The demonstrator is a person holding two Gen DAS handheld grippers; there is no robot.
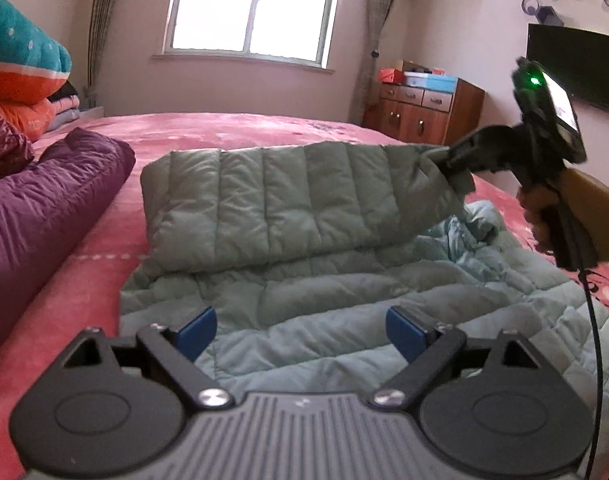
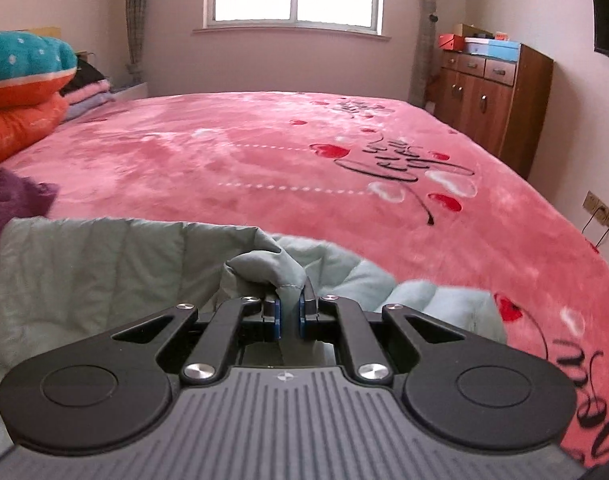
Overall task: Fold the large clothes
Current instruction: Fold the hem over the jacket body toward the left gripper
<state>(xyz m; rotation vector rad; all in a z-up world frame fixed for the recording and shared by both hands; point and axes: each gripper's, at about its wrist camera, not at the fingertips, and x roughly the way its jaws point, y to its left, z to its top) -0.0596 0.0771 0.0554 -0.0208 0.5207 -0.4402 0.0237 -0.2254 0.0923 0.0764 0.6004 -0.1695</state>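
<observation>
purple coat (image 1: 44, 208) heaped at left, near the bed (image 1: 84, 292) edge. left gripper (image 1: 300, 330) over the green jacket (image 1: 304, 300), jaws released and empty. right gripper (image 2: 289, 316) clenched on a lifted jacket flap. fold judged barely begun; wide bare bed beyond and to the right.

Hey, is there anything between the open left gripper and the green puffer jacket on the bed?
Nothing visible. The left gripper hangs open right over the green puffer jacket, with only quilted fabric beneath its pads. The right gripper is shut on the sleeve, lifted further back, clear of the left's path.
</observation>
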